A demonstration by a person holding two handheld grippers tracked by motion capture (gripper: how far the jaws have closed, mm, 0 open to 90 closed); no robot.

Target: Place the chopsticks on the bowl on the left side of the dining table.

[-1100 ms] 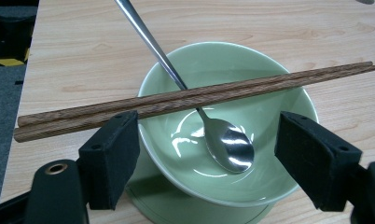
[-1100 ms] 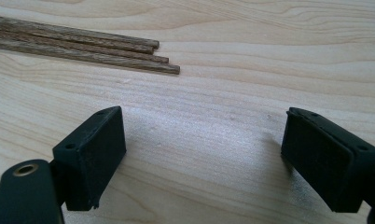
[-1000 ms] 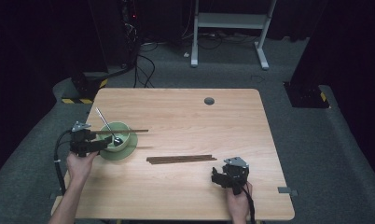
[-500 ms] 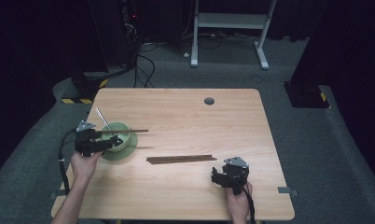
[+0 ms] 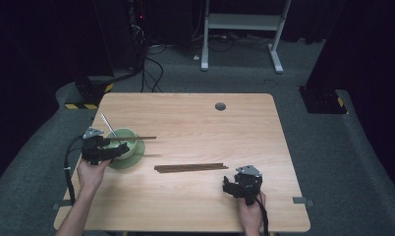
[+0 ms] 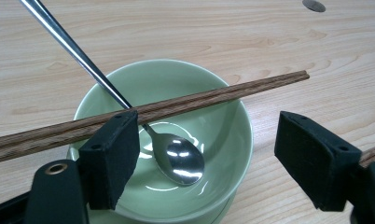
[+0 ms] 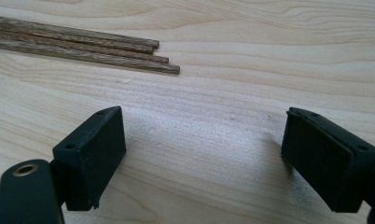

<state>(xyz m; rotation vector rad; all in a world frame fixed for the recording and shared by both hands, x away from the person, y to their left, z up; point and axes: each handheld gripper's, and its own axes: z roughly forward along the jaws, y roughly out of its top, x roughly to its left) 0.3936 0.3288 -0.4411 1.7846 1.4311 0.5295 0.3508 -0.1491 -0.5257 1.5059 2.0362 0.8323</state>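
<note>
A pale green bowl (image 5: 129,150) (image 6: 223,154) sits at the table's left on a green saucer. A metal spoon (image 6: 176,158) (image 5: 108,127) leans in it, handle pointing up and away. Brown chopsticks (image 6: 185,103) (image 5: 136,138) lie across the bowl's rim. My left gripper (image 5: 104,150) (image 6: 206,163) hovers open over the bowl's near side, its jaws wide apart and empty. More brown chopsticks (image 5: 190,167) (image 7: 83,49) lie flat in a bundle mid-table. My right gripper (image 5: 239,184) (image 7: 204,158) rests open just short of their right ends, nothing between its jaws.
The wooden table (image 5: 195,123) has a round grommet hole (image 5: 220,106) near its far edge. Dark carpet, cables and a white desk frame (image 5: 244,29) lie beyond the table.
The left hand has shifted slightly toward the bowl and turned a little. The right gripper and the chopsticks on the table have stayed put.
</note>
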